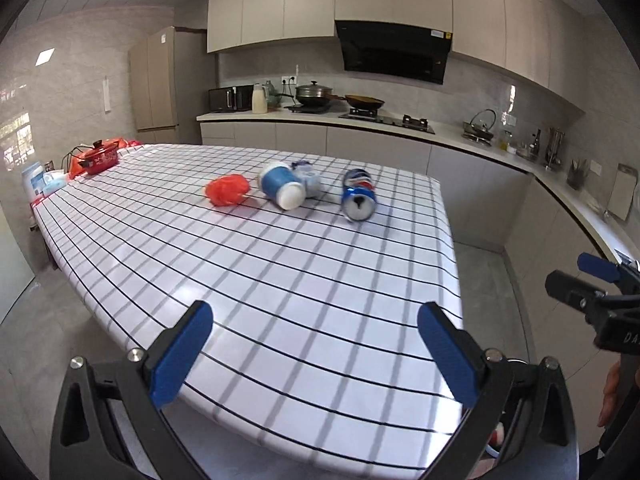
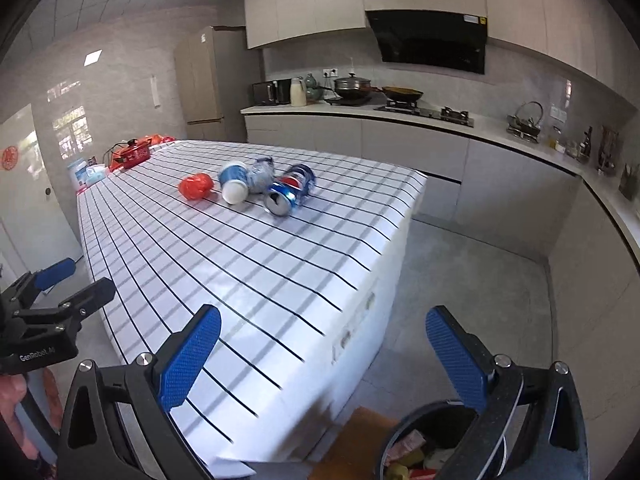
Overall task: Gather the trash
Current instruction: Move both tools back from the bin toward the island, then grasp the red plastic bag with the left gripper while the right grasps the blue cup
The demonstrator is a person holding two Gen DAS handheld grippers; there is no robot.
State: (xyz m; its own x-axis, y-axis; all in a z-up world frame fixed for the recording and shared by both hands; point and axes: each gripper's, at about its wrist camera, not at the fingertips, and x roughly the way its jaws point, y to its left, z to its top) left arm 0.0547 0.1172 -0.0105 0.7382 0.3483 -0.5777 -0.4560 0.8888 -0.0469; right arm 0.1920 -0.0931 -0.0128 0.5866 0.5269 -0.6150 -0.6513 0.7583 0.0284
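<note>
**Trash grouped mid-table, both tongs spread and empty**

While both grippers hang off the near end of the white table with its grid-lined cloth (image 1: 280, 320), the left gripper (image 1: 316, 356) and right gripper (image 2: 324, 356) each stand with blue-padded fingers spread wide, holding nothing. "GenRobot.AI" reads on the left tool's black body in the right wrist view. Far across the cloth lie the crumpled red plastic bag (image 1: 227, 189), the tipped blue-and-white paper cup (image 1: 281, 185), a crushed clear bottle (image 1: 309, 178) touching it, and a dented blue Pepsi-style can (image 1: 359, 196) on its side. A black trash bin (image 2: 430, 440) with scraps stands below the right gripper. A red lidded pot (image 1: 99, 157) sits at the far corner.
</note>
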